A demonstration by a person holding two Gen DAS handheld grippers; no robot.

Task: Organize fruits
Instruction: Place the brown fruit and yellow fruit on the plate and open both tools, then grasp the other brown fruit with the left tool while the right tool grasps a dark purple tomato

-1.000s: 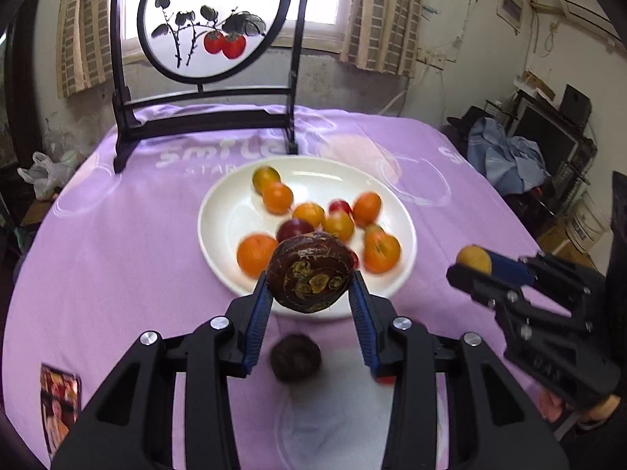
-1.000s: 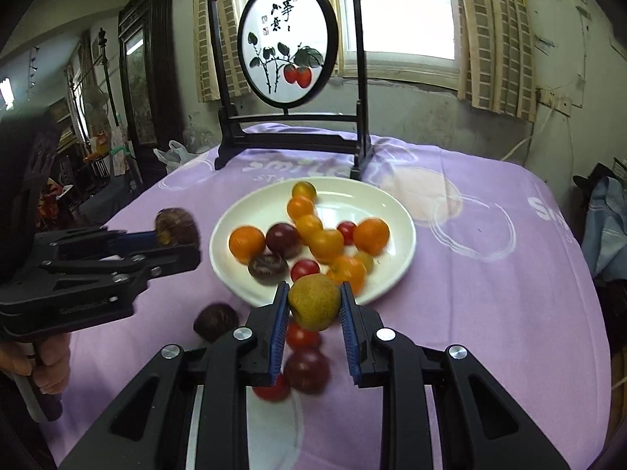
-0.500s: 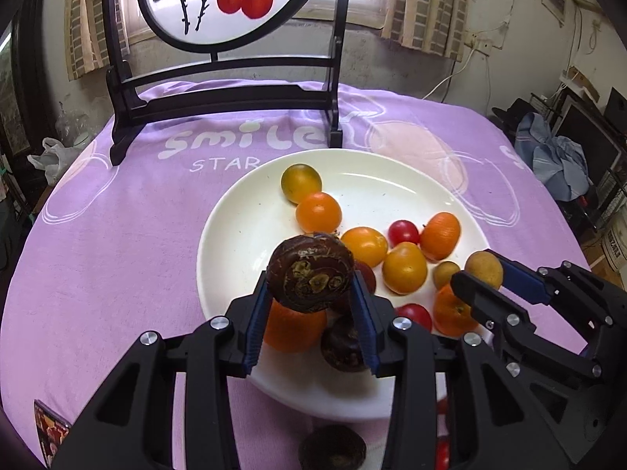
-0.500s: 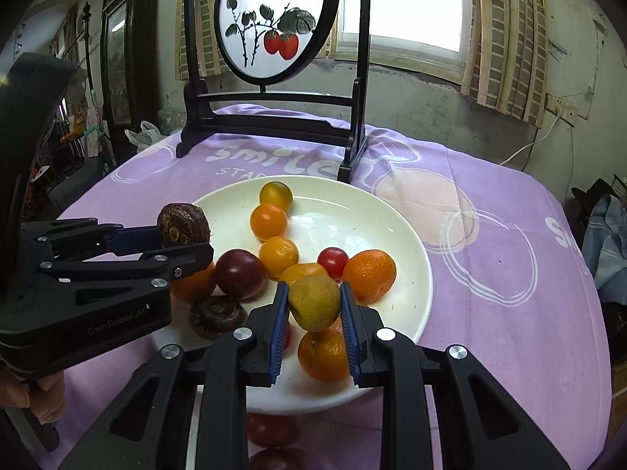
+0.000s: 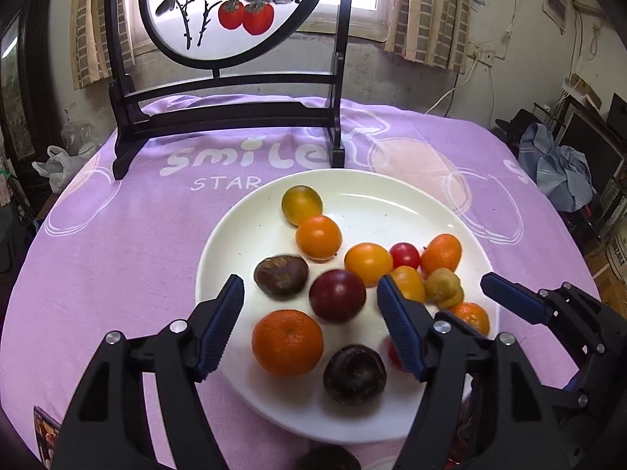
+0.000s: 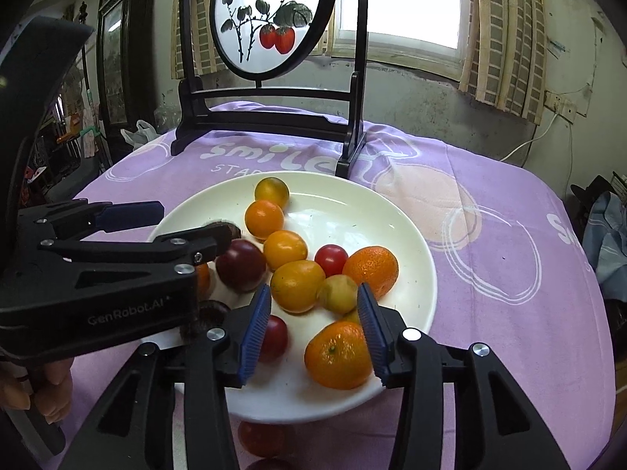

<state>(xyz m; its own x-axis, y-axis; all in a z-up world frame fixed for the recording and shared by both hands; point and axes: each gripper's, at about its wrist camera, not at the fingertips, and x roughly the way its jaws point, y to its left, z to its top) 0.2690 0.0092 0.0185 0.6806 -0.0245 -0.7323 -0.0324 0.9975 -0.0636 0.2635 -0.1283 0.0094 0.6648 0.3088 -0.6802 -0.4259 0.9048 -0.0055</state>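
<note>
A white plate (image 5: pixel 411 203) (image 6: pixel 395 223) on the purple cloth holds several fruits: oranges, yellow and red tomatoes, a dark plum (image 5: pixel 337 295) and brown chestnuts. My left gripper (image 5: pixel 309 329) is open and empty over the plate's near left part; a chestnut (image 5: pixel 281 275) lies just beyond it. My right gripper (image 6: pixel 313 331) is open and empty over the plate's near edge, with a small yellow-green fruit (image 6: pixel 337 293) lying between and beyond its fingertips. The right gripper's fingers (image 5: pixel 513 299) also show in the left wrist view.
A black wooden stand with a round painted screen (image 5: pixel 219 11) stands behind the plate. A red fruit (image 6: pixel 260 438) and a dark chestnut (image 5: pixel 329 458) lie on the cloth in front of the plate. A small picture card (image 5: pixel 43 434) lies at the near left.
Both grippers have opened over the plate. The left let go of the chestnut and the right let go of the yellow-green fruit; both now lie on the plate.
</note>
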